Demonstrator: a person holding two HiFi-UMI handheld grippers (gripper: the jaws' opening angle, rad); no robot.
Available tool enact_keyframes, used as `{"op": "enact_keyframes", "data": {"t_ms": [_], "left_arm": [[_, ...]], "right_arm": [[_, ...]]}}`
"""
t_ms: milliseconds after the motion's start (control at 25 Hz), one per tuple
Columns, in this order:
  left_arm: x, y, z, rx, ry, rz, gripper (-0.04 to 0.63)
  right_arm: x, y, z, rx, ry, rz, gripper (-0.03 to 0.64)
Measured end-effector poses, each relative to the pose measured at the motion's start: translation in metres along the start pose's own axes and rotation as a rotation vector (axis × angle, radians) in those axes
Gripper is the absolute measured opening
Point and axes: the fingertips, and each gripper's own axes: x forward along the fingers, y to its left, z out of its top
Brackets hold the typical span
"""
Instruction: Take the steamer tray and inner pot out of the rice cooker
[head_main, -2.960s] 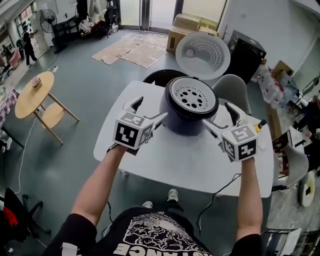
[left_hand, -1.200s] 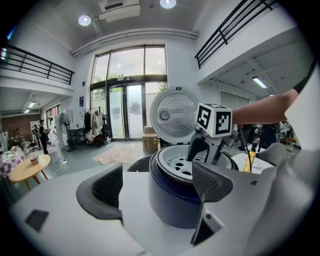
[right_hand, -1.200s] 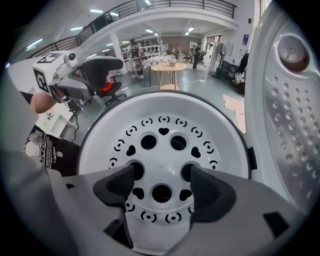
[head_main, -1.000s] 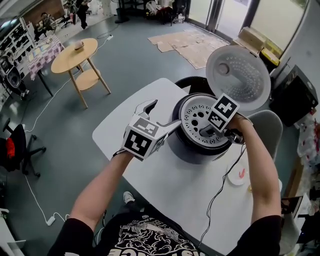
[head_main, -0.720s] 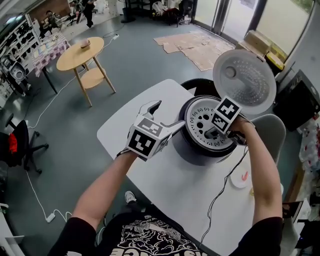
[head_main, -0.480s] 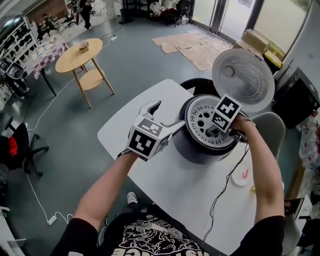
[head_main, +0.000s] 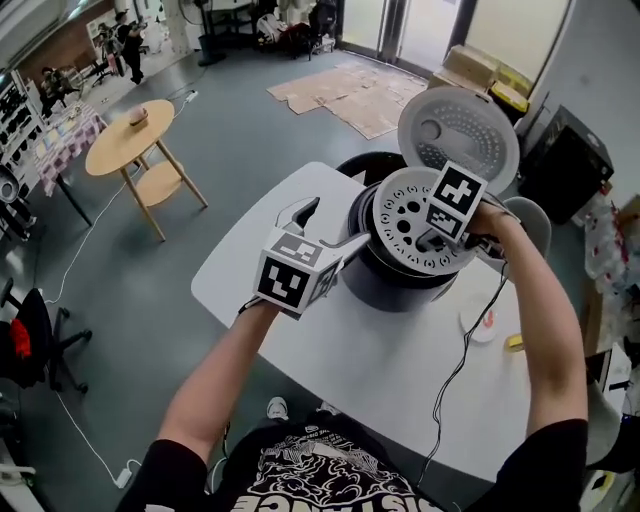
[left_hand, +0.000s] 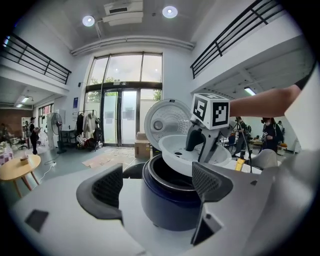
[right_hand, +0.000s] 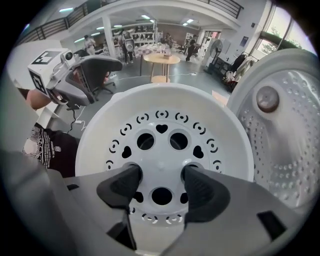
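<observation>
The dark blue rice cooker (head_main: 385, 285) stands on the white table (head_main: 300, 330) with its lid (head_main: 458, 135) swung up. My right gripper (head_main: 425, 240) points steeply down, its fingers through two holes of the white perforated steamer tray (right_hand: 160, 127) and shut on the web between them. The steamer tray (left_hand: 172, 152) hangs tilted just above the cooker's mouth, where the inner pot's dark rim (left_hand: 160, 172) shows. My left gripper (head_main: 330, 222) stays open beside the cooker's left wall, nothing between its jaws.
A black cable (head_main: 455, 370) runs from the cooker across the table to its near edge. A small white dish (head_main: 478, 325) and a yellow object (head_main: 513, 343) lie to the right. A grey chair (head_main: 530, 225) stands behind; a round wooden table (head_main: 130, 140) is far left.
My right gripper closed on the steamer tray and rose, lifting it tilted out of the cooker's mouth. The left gripper drifted slightly up beside the cooker.
</observation>
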Motion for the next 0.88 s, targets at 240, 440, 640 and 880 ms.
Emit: {"op": "enact_keyframes", "data": {"t_ms": [240,440,640,880], "left_arm": [[-0.022,-0.008,0.003,0.022,-0.027,-0.094,0.419],[-0.04,-0.013,0.012,0.05,-0.036,-0.175,0.419],[-0.047,-0.019,0.003,0.073,-0.031,-0.276,0.419],[-0.047,-0.096,-0.019,0.094,-0.037,-0.376,0.419]], "right_arm": [[-0.04,0.028,-0.006,0.093,-0.012,-0.051,0.299],[-0.071,0.055,-0.007,0.153,-0.009,-0.085,0.299],[-0.083,0.084,-0.017,0.259,-0.014,-0.112,0.299],[-0.085,0.132,-0.099,0.367,-0.009,-0.13,0.299]]}}
